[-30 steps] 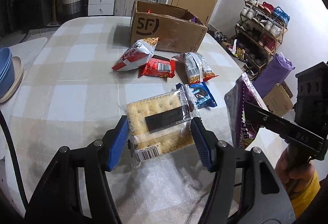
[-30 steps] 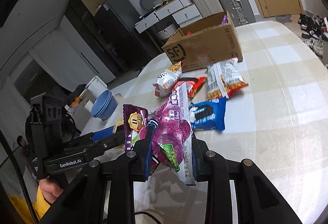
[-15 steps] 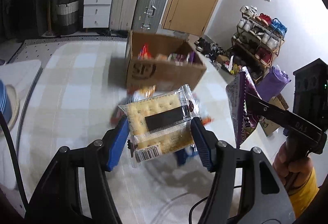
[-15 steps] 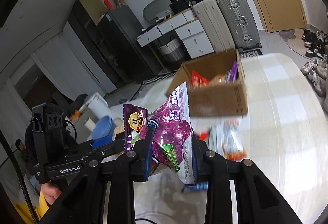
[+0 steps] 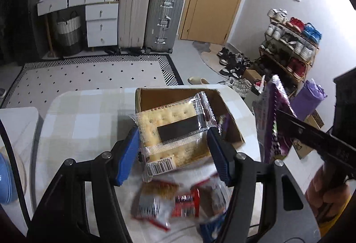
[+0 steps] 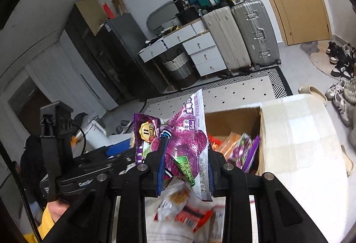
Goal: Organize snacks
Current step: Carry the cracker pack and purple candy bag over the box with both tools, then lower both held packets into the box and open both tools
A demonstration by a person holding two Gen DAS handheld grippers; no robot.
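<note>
Barcode digits reading roughly "6 928562 1077" are printed on the label at the 6 o'clock edge of the cracker packet (image 5: 171, 131). "84" and Chinese characters are printed on the purple grape snack bag (image 6: 184, 142), with "II" on a gold badge at its 9 o'clock side. "Gen" is marked on the left gripper (image 6: 85, 183) body; the remainder is hidden.

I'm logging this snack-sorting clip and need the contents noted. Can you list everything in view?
cracker pack: one, clear wrap over yellow crackers, held in the left gripper.
purple snack bag: one, purple, held in the right gripper.
cardboard box: one, brown, open, far end of the table, snacks inside.
loose snack packets: several, red, white and blue, blurred, on the table below the grippers.
table: one, pale checked cloth.
suitcases: three, by the far wall.
left gripper: jaws closed on the cracker pack.
right gripper: jaws closed on the purple snack bag.
</note>
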